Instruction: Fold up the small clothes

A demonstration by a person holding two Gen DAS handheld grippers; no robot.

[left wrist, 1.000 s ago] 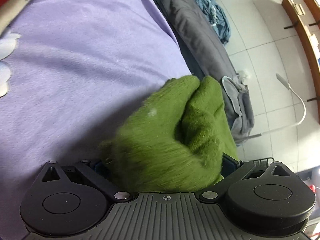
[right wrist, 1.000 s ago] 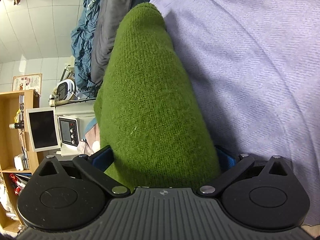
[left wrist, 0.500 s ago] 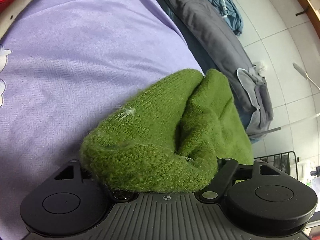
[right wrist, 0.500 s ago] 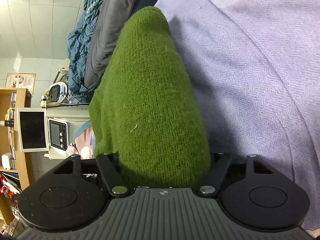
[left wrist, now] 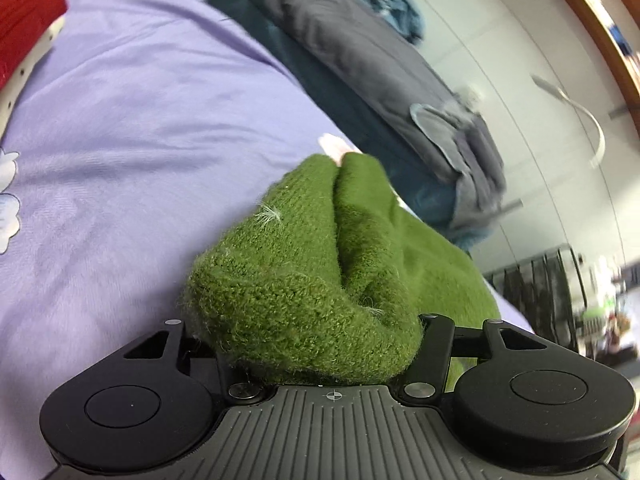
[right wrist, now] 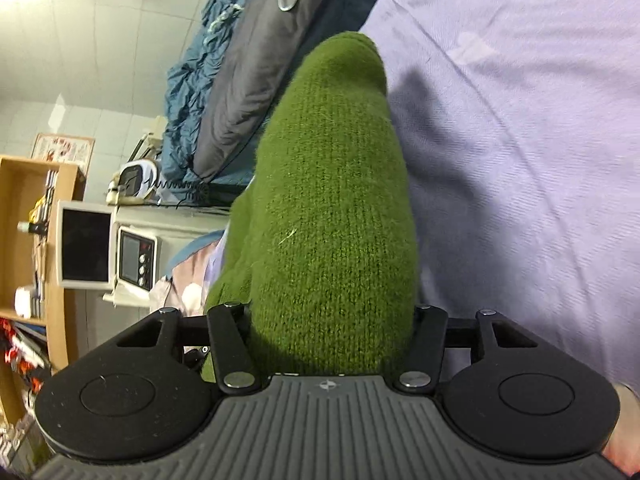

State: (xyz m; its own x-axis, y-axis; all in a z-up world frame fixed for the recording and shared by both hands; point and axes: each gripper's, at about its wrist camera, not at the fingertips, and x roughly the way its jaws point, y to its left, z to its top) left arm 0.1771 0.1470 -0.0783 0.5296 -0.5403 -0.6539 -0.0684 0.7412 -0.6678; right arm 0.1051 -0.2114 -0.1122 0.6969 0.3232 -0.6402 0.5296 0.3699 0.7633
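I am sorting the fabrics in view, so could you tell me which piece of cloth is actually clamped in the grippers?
The green knitted garment: both grippers pinch it, while the lilac sheet and grey cloth lie untouched.

This looks like a lived-in bedroom in a home. A bed covered with a lilac woven sheet (right wrist: 520, 140) carries a rumpled grey quilt (left wrist: 360, 36) and a crumpled blue blanket (right wrist: 196, 92) along its far edge, above a pale tiled floor (left wrist: 500, 40). Beside the bed stand a light wooden bookshelf (right wrist: 28, 208), a small white appliance with a dark screen and round knobs (right wrist: 136, 258), and a white bent-neck lamp (left wrist: 576, 112).
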